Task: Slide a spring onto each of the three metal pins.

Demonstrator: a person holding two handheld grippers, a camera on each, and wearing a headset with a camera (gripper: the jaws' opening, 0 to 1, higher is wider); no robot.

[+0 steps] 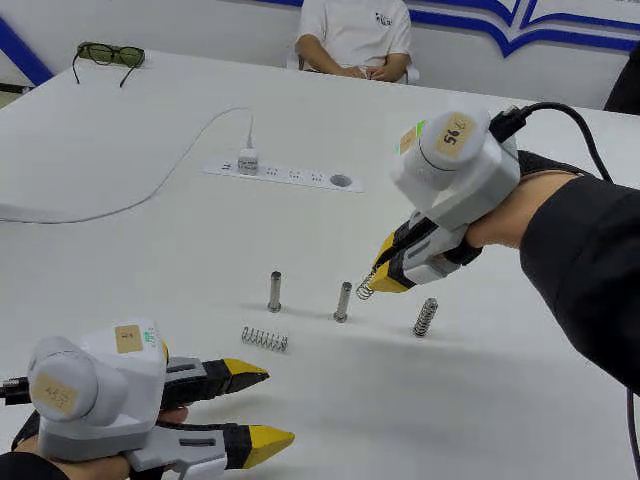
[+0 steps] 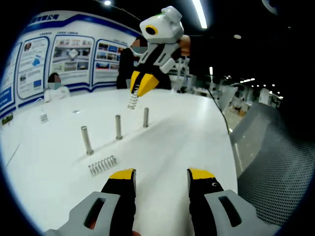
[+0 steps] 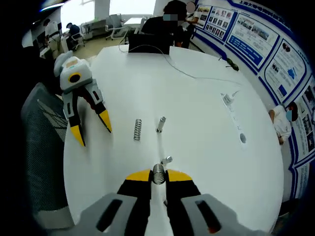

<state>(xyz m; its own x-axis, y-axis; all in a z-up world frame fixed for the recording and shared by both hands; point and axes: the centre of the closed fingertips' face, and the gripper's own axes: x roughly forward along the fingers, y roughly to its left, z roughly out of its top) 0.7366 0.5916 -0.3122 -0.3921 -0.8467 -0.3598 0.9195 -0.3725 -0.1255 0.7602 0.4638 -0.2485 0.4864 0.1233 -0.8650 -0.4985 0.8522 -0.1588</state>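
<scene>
**Q:** Where is the spring that is being worked with?

**A:** The held spring (image 1: 364,290) is pinched at one end between the yellow-tipped fingers (image 3: 140,176) of the right gripper (image 1: 382,278), which are closed snugly on it. It hangs tilted, just beside the top of the middle pin (image 1: 343,301), and is not yet over it.

**Q:** What about the other pins?

**A:** On the right gripper's side of the middle pin stands the finished pin (image 1: 426,317), which already has a spring around it. On the opposite side of the middle pin stands the bare pin (image 1: 274,291). A loose spring (image 1: 264,339) lies flat on the white surface (image 1: 450,400), near the middle pin and on the person's side of it.

**Q:** And the other hand?

**A:** The left gripper (image 1: 255,405) sits well apart from the middle pin, close to the person. Its fingers (image 2: 121,175) are spread wide and hold nothing.

**Q:** Which step is this, and what comes next?

**A:** It looks like the second of three springs, with one done and one waiting. The next move calls for turning the held spring upright and centring its open end over the tip of the middle pin. It can then be lowered and the fingers opened. A coil could catch on the pin's top if the aim is off.

**Q:** Anything further out?

**A:** A power strip (image 1: 280,173) lies well beyond the middle pin.
</scene>
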